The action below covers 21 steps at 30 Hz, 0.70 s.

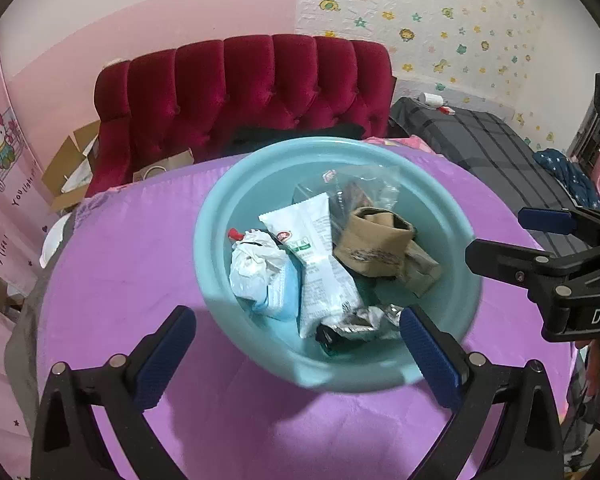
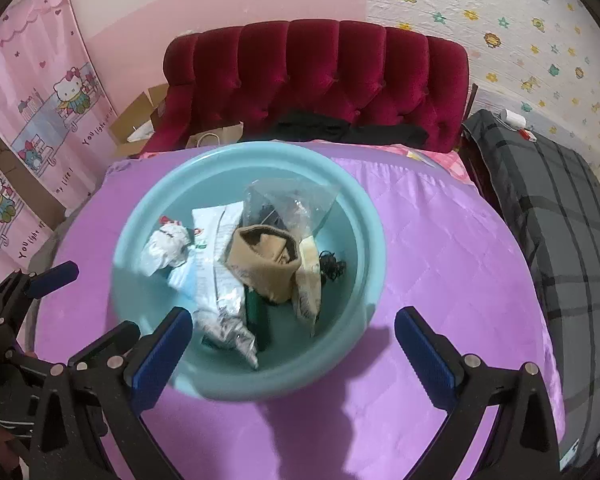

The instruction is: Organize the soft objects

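Both claws spread, empty | soft objects heaped in teal basin (image 1: 220, 216) on purple bedspread (image 1: 112, 264) | basin ahead-below between left gripper (image 1: 296, 344) and right gripper (image 2: 296, 344) | neither nearer.

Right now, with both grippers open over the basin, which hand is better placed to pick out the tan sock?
Probably right. The right gripper looks nearly straight at the tan sock; the left gripper faces the white packet in the basin.
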Each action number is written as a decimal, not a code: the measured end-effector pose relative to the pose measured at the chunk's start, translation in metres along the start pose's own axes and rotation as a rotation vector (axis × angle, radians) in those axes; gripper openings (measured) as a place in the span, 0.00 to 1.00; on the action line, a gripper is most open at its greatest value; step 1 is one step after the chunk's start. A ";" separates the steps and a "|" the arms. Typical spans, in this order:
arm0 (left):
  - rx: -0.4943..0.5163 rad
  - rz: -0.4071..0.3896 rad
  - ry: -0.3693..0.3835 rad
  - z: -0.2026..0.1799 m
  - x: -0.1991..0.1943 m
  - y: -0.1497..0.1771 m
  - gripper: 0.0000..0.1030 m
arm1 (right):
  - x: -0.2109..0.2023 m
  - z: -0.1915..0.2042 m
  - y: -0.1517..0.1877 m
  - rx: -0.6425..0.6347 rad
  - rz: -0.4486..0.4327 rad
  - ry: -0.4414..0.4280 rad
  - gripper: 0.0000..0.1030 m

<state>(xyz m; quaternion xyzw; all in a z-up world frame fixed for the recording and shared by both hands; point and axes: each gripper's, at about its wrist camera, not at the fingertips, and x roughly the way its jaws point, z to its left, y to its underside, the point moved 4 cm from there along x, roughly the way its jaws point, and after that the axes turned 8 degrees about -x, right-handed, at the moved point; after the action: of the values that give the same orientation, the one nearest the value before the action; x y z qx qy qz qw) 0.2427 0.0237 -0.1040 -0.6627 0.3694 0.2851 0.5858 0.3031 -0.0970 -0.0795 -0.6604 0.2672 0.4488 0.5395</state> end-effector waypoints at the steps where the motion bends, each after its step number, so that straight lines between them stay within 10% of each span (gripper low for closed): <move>1: 0.003 -0.007 -0.003 -0.001 -0.006 0.001 1.00 | -0.004 0.001 0.002 0.000 -0.001 0.000 1.00; 21: -0.007 -0.076 -0.080 -0.028 -0.087 0.044 1.00 | -0.094 0.028 0.059 0.024 -0.044 0.018 1.00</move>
<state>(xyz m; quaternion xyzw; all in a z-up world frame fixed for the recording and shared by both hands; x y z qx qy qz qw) 0.1557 0.0080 -0.0548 -0.6665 0.3192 0.2901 0.6080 0.2028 -0.0991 -0.0245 -0.6634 0.2631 0.4278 0.5547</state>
